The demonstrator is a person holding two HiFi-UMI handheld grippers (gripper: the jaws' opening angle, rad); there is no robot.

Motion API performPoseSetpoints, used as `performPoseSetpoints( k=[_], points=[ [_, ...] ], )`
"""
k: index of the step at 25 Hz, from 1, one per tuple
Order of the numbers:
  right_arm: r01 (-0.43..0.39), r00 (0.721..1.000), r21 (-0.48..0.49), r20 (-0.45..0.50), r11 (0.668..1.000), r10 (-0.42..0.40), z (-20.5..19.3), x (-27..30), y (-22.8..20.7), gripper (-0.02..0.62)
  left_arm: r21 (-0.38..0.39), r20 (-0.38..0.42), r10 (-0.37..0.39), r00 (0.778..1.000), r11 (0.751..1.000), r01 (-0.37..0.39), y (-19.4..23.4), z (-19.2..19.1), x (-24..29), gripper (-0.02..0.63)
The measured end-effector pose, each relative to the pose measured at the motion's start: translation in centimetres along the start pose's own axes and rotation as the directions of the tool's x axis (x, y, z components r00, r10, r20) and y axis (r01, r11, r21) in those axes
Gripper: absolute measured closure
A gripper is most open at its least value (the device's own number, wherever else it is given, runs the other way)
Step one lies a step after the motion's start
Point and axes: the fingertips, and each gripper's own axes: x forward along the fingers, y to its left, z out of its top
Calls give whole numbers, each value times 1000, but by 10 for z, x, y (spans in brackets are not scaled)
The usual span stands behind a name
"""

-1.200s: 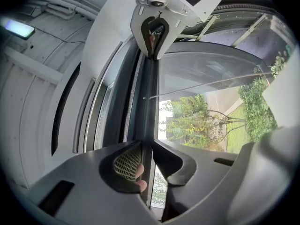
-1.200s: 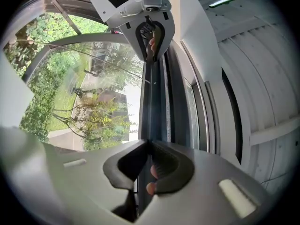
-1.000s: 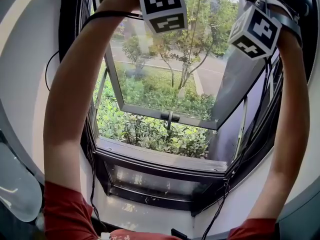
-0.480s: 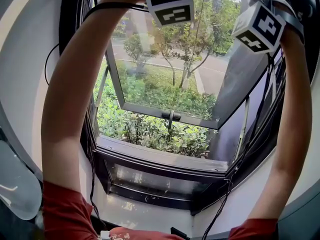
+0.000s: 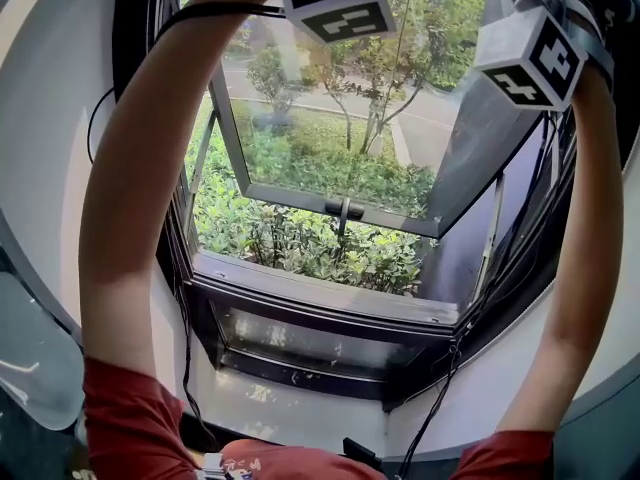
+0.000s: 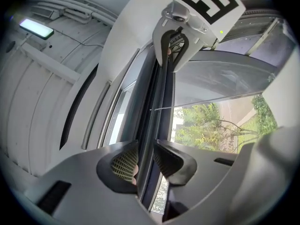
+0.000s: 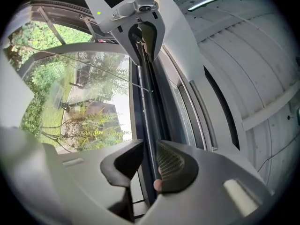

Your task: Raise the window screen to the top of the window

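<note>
The window screen's dark bar [image 6: 159, 88] runs along the top of the window frame and is out of the head view. It passes between the jaws of my left gripper [image 6: 146, 146], whose pads stand slightly apart from it and have just been opening. The same bar [image 7: 145, 93] lies between the jaws of my right gripper [image 7: 149, 149], which have also just opened, with a gap beside the bar. Each gripper shows at the far end of the bar in the other's view. In the head view only the marker cubes appear, left [image 5: 335, 0] and right [image 5: 530, 58], on raised arms.
Below, the glass sash [image 5: 330, 168] is swung outward, with its handle [image 5: 343, 211] at the lower rail. The dark sill [image 5: 320, 303] and green bushes lie beneath it. Black cables [image 5: 185, 348] hang along both arms. A ceiling light [image 6: 36, 28] glows to the left.
Both marker cubes have shifted a little higher in the head view and rolled slightly. The arms stay raised at the top of the window.
</note>
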Motion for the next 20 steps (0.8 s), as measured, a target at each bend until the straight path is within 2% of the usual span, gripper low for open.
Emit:
performPoseSetpoints(
  k=[8, 11, 20],
  points=[
    [-14, 999, 50, 32, 999, 12, -3, -27, 22, 502, 14, 48, -61, 997, 998, 60, -42, -3, -34, 518],
    [-12, 999, 89, 42, 996, 9, -4, -40, 26, 502, 7, 56, -56, 997, 998, 55, -39, 0, -51, 518],
    [-14, 997, 217, 71, 976, -1, -1, -89, 43, 502, -106, 70, -95, 993, 989, 102, -61, -9, -96, 518]
  ],
)
